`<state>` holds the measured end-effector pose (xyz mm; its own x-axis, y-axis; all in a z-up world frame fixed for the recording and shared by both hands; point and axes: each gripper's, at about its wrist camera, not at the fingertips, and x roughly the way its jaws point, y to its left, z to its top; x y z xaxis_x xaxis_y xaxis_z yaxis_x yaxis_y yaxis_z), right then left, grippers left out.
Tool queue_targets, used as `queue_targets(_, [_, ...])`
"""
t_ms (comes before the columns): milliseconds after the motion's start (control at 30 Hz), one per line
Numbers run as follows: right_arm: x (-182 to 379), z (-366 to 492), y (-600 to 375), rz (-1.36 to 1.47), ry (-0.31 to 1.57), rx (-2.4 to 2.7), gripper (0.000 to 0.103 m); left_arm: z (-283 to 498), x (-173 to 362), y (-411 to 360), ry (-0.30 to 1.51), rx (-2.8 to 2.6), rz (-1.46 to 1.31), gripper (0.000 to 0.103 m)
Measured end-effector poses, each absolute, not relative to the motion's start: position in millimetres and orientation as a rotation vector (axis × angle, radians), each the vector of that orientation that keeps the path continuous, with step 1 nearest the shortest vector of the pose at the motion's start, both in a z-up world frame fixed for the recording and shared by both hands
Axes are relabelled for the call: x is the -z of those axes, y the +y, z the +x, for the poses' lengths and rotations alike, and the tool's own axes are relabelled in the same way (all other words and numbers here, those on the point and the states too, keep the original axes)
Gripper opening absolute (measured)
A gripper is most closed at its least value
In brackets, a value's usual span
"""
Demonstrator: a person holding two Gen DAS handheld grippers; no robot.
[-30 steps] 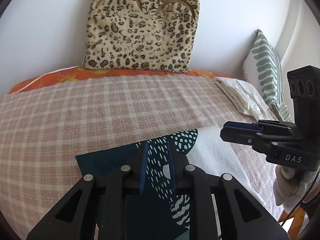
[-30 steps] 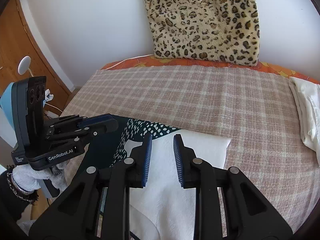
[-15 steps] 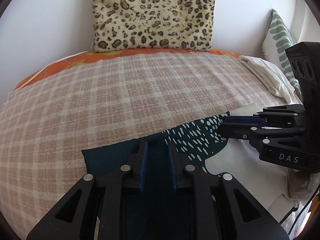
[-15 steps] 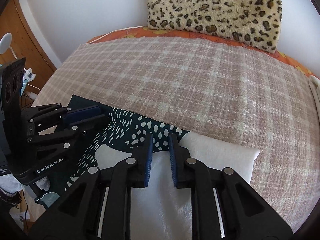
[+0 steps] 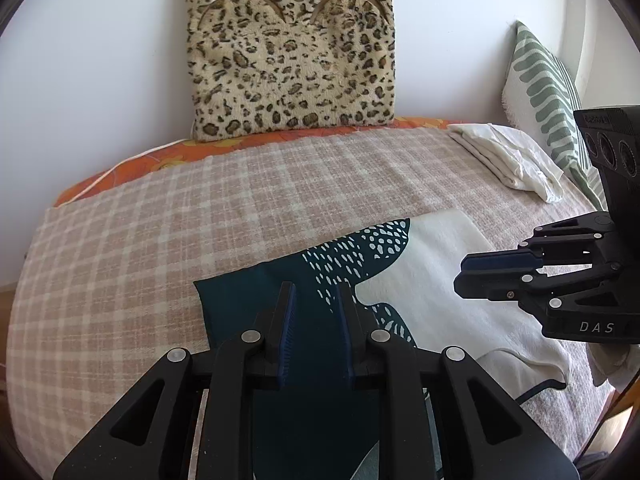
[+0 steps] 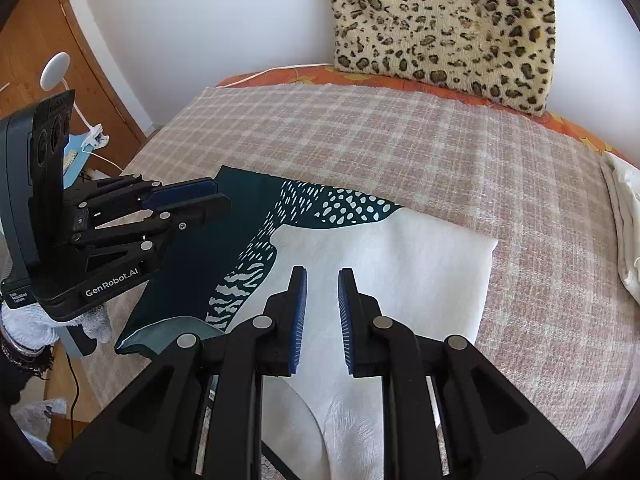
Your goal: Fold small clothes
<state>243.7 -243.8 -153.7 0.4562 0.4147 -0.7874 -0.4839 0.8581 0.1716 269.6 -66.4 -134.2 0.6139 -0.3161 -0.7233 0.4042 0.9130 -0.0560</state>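
Observation:
A small garment [image 5: 420, 280], dark teal with white speckles on one side and white on the other, lies flat on the plaid blanket [image 5: 160, 240]. My left gripper [image 5: 316, 288] hovers over the teal half, its jaws a narrow gap apart with nothing pinched. In the right wrist view the left gripper [image 6: 218, 198] reaches in from the left above the garment [image 6: 400, 256]. My right gripper [image 6: 322, 272] sits over the white half, slightly open and gripping nothing. The left wrist view shows the right gripper [image 5: 460, 274] from the side, just above the cloth. A lighter teal lining [image 6: 172, 330] shows at the near edge.
A leopard-print cushion [image 5: 292, 52] leans on the white wall at the back. Folded cream clothes [image 5: 508, 156] and a green leaf-print pillow [image 5: 540, 92] lie at the far right. Wooden furniture [image 6: 36, 60] with a white lamp [image 6: 56, 72] stands left of the bed.
Both grippers swept forward and down over the garment, then drew back to about where they were. The right jaws narrowed. The garment stays flat on the blanket.

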Motion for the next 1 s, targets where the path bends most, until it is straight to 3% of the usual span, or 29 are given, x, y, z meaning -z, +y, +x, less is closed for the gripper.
queue_targets(333, [187, 244, -230, -0.126, 1.033, -0.541, 0.014, 264, 181, -74, 0.959, 0.456, 0.165, 0.018])
queue_targets(567, [182, 241, -250, -0.025, 1.034, -0.563, 0.015, 258, 168, -61, 0.929, 0.443, 0.140, 0.021])
queue_targets(667, [164, 232, -274, 0.058, 1.006, -0.572, 0.020, 245, 147, -37, 0.900, 0.440, 0.063, 0.023])
queue_targets(733, [153, 225, -293, 0.116, 0.987, -0.571, 0.021, 235, 135, -17, 0.899, 0.427, -0.014, 0.041])
queue_targets(767, [148, 222, -304, 0.149, 0.977, -0.567, 0.022, 229, 131, -7, 0.899, 0.419, -0.059, 0.043])
queue_targets(933, [130, 205, -353, 0.314, 0.943, -0.538, 0.043, 201, 122, 35, 0.927, 0.423, -0.247, 0.043])
queue_targets(1000, [129, 198, -369, 0.371, 0.949, -0.532, 0.044, 193, 123, 44, 0.937, 0.416, -0.269, 0.044])
